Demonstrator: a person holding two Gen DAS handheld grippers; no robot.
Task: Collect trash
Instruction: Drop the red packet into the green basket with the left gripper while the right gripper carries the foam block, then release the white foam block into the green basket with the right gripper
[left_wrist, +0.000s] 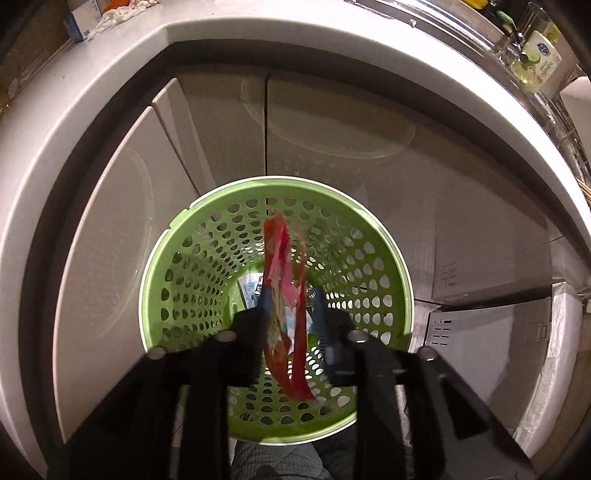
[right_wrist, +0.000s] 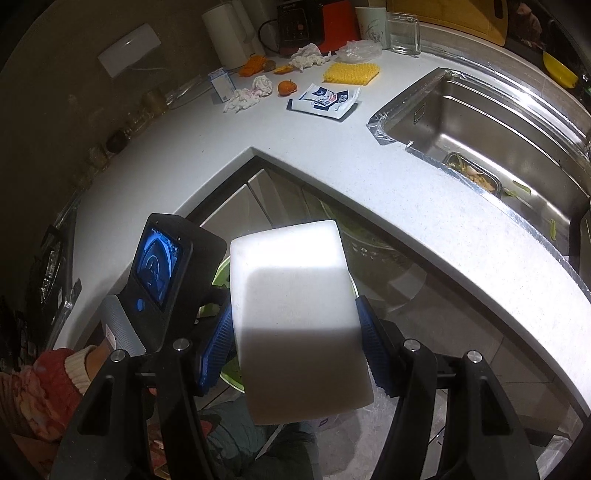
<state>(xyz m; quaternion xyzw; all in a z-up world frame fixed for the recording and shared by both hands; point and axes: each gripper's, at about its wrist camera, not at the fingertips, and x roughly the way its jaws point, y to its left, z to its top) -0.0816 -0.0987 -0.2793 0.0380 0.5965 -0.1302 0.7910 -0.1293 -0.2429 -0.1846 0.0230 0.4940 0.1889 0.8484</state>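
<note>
Left gripper (left_wrist: 290, 314) spread open above green basket (left_wrist: 184, 236), red wrapper (left_wrist: 286, 266) loose between pads, long axis running 12 to 6, straight over the basket's mouth; right gripper (right_wrist: 295, 328) clenched on white block (right_wrist: 295, 317).

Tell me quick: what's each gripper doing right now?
Left gripper: fingers apart, red wrapper between them over the green basket; grip unclear.
Right gripper: closed on a white block.
</note>
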